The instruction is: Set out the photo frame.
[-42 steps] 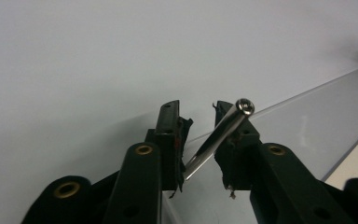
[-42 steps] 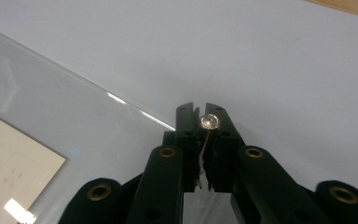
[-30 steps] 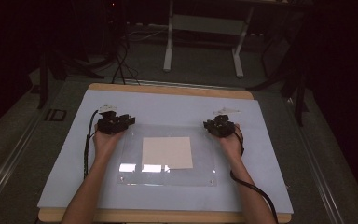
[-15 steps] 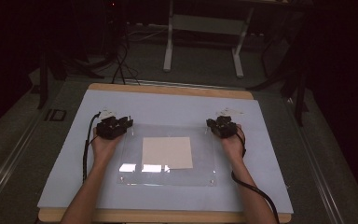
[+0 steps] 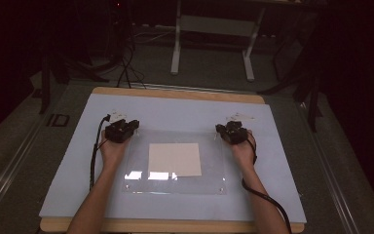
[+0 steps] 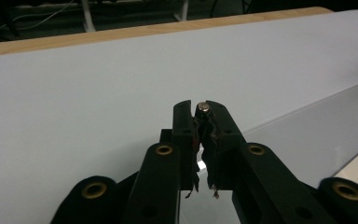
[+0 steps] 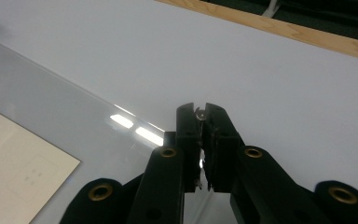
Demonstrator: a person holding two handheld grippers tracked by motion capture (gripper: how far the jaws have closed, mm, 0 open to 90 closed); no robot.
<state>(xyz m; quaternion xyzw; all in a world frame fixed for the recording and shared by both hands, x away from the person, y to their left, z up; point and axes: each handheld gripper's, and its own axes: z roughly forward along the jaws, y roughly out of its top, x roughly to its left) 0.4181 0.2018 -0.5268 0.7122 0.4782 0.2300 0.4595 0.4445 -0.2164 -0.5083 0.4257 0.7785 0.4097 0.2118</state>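
Both grippers have just been closing, and each now pinches a far corner of the clear acrylic sheet (image 5: pixel 175 163). The left gripper (image 6: pixel 199 116) has its jaws drawn together on the sheet's far left corner, where a small metal stud shows between the tips. The right gripper (image 7: pixel 199 115) is likewise clamped on the far right corner, a similar stud peeking out between its jaws. A second ago the jaws stood wider at these same corners, so the grasp looks freshly made and the sheet seems ready to be lifted.

The sheet lies flat in the middle of the pale blue mat (image 5: pixel 68 180), covering a cream paper square (image 5: pixel 174 159). Its near edge is free and untouched. The mat leaves broad bare margins on the left, right and far sides, and the wooden table (image 5: pixel 175 93) edge runs just beyond. The far side offers plenty of room to raise or tilt the sheet.
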